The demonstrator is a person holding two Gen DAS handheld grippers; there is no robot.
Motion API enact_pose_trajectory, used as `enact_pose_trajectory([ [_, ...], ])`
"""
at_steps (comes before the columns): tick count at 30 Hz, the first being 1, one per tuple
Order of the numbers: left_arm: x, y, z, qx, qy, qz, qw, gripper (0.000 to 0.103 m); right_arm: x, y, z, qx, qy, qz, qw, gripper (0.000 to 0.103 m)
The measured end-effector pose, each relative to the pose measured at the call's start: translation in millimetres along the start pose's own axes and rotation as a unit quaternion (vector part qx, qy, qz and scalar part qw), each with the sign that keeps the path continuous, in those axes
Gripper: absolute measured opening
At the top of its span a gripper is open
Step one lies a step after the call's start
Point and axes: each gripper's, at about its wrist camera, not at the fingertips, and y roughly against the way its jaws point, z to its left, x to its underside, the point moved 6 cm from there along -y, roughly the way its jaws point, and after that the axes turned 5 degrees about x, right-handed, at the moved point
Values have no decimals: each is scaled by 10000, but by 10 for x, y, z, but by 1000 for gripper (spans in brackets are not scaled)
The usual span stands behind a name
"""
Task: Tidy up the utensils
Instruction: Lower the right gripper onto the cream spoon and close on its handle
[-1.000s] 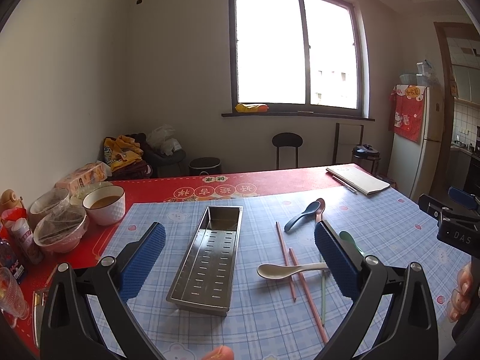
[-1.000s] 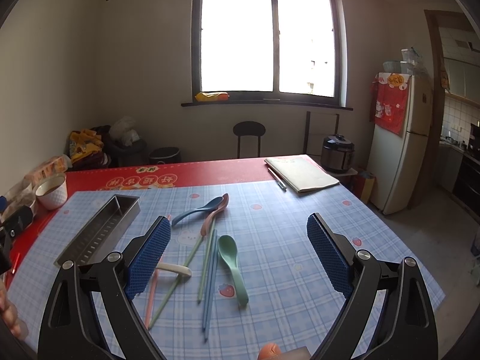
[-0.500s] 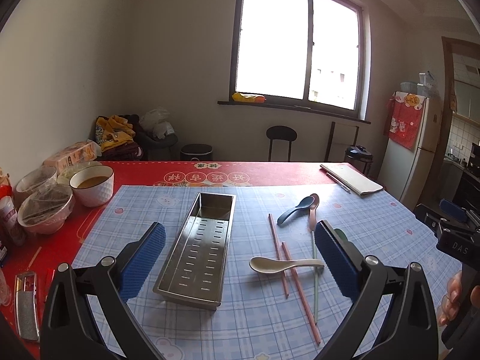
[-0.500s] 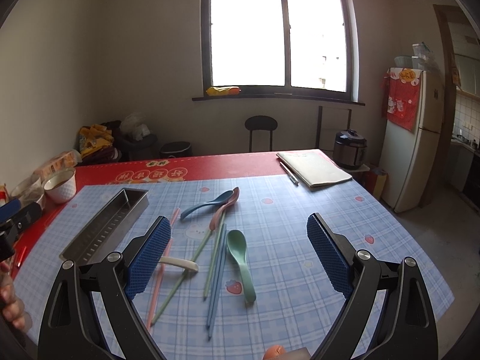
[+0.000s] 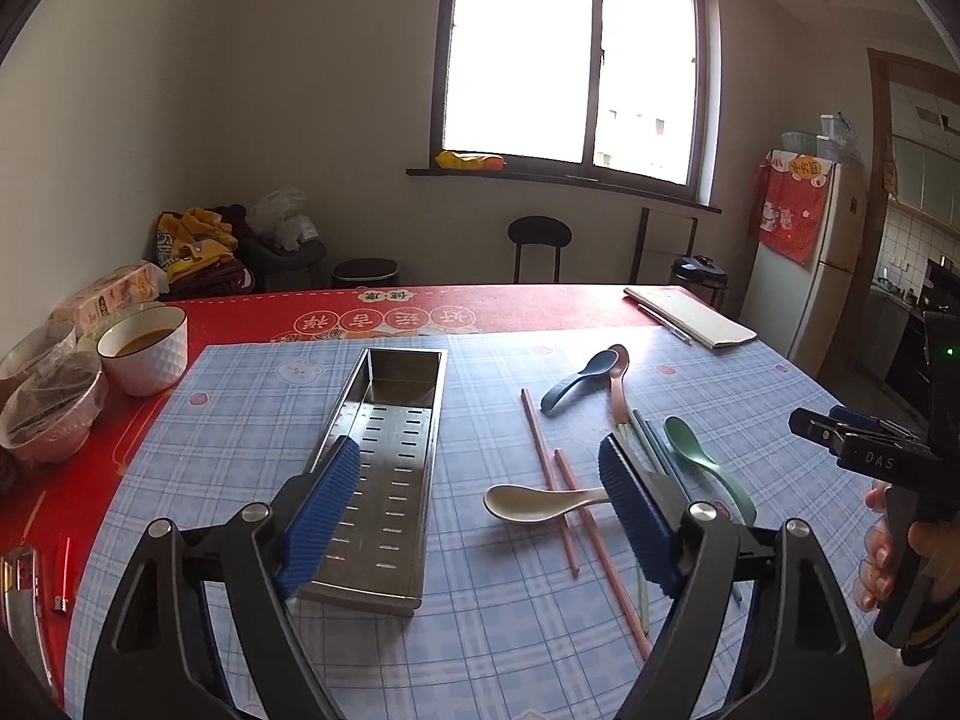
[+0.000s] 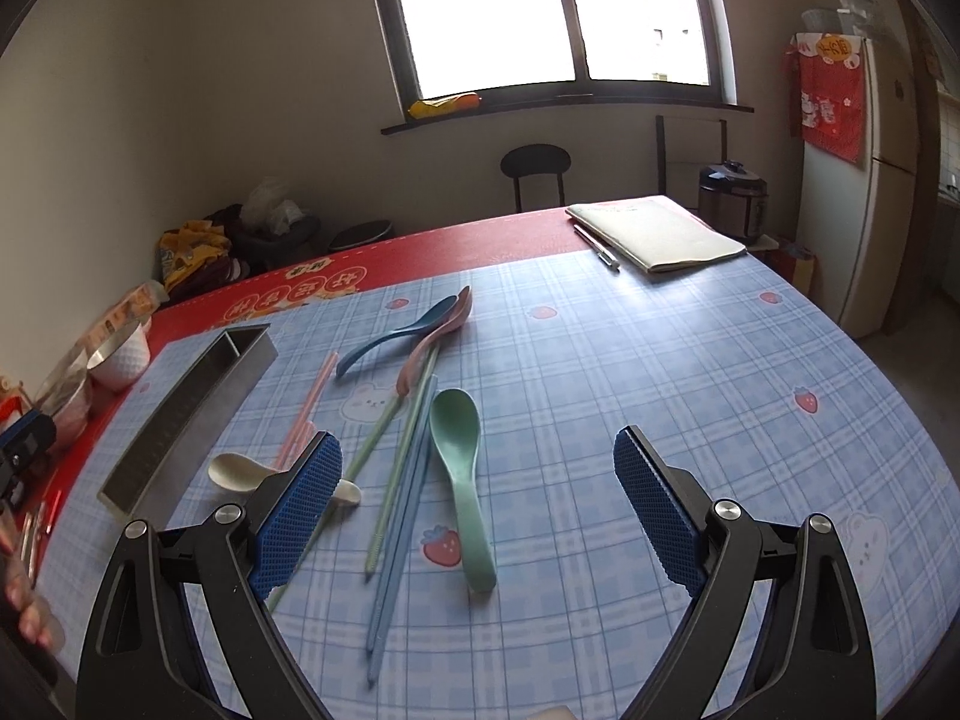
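Hovering over the table, the left gripper (image 5: 480, 504) gapes wide, holding nothing; the steel tray (image 5: 384, 468) lies under its left finger, the cream spoon (image 5: 528, 503) between the pads. Over on the right, the right gripper (image 6: 477, 504) is spread too, with the green spoon (image 6: 459, 468) and blue chopsticks (image 6: 402, 516) between its fingers.

Four spoons: a white spoon (image 5: 534, 502), a green spoon (image 6: 459, 461), a dark blue spoon (image 6: 396, 336) and a pink spoon (image 6: 437, 336). Three pairs of chopsticks: pink chopsticks (image 5: 561, 486), green chopsticks (image 6: 396, 420) and blue chopsticks (image 6: 403, 516). One steel tray (image 5: 390, 462). Three bowls (image 5: 144, 348). One notebook (image 6: 654, 234) and one pen (image 6: 597, 246).
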Motion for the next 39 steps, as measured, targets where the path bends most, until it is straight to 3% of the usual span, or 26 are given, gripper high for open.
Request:
enact_pose_trajectory([
  [7, 227, -446, -132, 383, 149, 752, 9963, 41, -87, -413, 170, -402, 358, 112, 9985, 89],
  [8, 260, -496, -143, 350, 142, 823, 9959, 41, -89, -464, 232, -514, 466, 151, 9975, 88],
  [10, 312, -569, -155, 274, 134, 894, 9955, 41, -52, -573, 368, -658, 770, 297, 9944, 71],
  [13, 345, -638, -135, 172, 176, 910, 9955, 41, 53, -751, 537, -941, 1178, 690, 9862, 60],
  [15, 357, -666, -114, 66, 171, 895, 9958, 41, 138, -828, 679, -1070, 1577, 897, 9776, 50],
  [20, 372, -704, -95, -26, 119, 743, 9972, 41, 311, -941, 1017, -1387, 2552, 1191, 9495, 36],
  [24, 379, -721, -95, -38, 141, 553, 9984, 41, 420, -995, 1258, -1569, 3197, 1282, 9256, 30],
  [30, 429, -714, -89, -28, 272, 299, 9992, 41, 430, -1026, 1469, -1851, 3668, 1560, 8983, 30],
  [39, 491, -748, -6, 90, 524, 176, 9984, 41, 474, -1149, 1657, -1947, 3873, 2011, 8785, 30],
])
